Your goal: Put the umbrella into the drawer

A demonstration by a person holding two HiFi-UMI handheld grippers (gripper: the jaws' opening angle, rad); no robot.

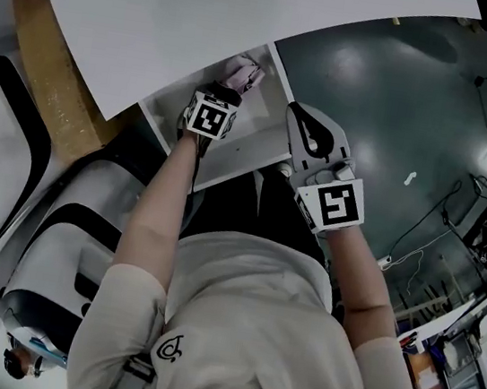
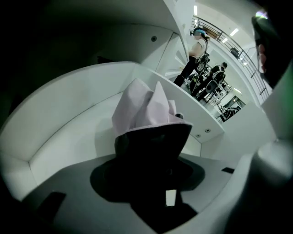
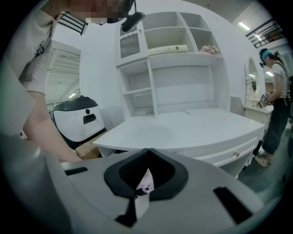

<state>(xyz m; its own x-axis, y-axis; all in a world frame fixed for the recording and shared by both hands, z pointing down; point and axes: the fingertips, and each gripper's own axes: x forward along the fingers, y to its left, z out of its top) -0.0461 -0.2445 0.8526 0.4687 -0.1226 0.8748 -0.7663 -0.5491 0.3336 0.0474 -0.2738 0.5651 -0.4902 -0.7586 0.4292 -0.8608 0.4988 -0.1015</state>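
Umbrella [image 2: 144, 107]: pale lilac-pink fabric is noted, banded in black below. Drawer [image 1: 241, 163] and desk [image 1: 206, 20]: white. Floor [image 1: 394, 94]: dark grey-green. Cubes on left gripper [image 1: 229, 94] and right gripper [image 1: 299, 116] are patterned in black-and-white squares. Shirt [image 1: 242, 325]: cream, black logo.

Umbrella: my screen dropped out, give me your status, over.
Left gripper shut on umbrella, down inside the open drawer. Right gripper shut, by the drawer front. Nothing seen blocking.
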